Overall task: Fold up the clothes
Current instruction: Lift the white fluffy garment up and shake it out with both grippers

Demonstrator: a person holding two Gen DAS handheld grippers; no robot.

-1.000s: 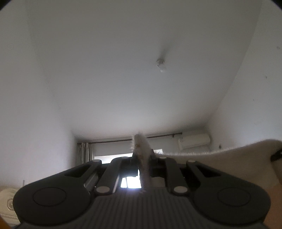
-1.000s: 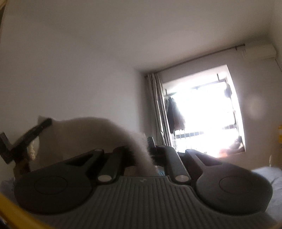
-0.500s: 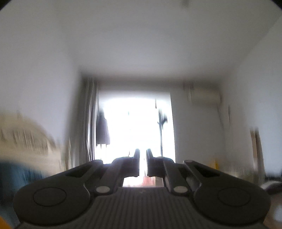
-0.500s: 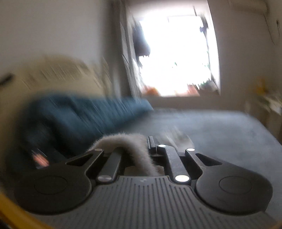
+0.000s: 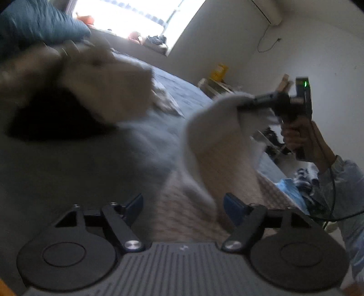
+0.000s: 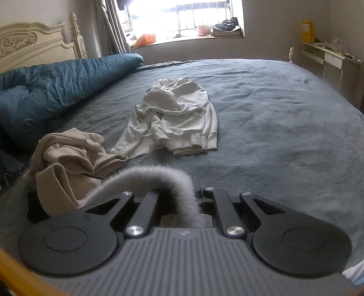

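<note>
A fuzzy cream garment hangs from my right gripper and drapes down onto the grey bed between the wide-apart fingers of my left gripper, which is open. In the right wrist view my right gripper is shut on a fold of that fuzzy garment, which arches over its left finger. A white hoodie lies crumpled mid-bed. Left of the right gripper sits a beige garment, which shows blurred in the left wrist view.
The grey bedspread fills the view. A blue duvet lies along the left by a cream headboard. A white desk stands at the right, a window behind. A person's hand grips the right tool.
Both grippers swung down from pointing at the ceiling to face the bed. The left gripper opened and let go of the fuzzy garment; the right kept its hold.
</note>
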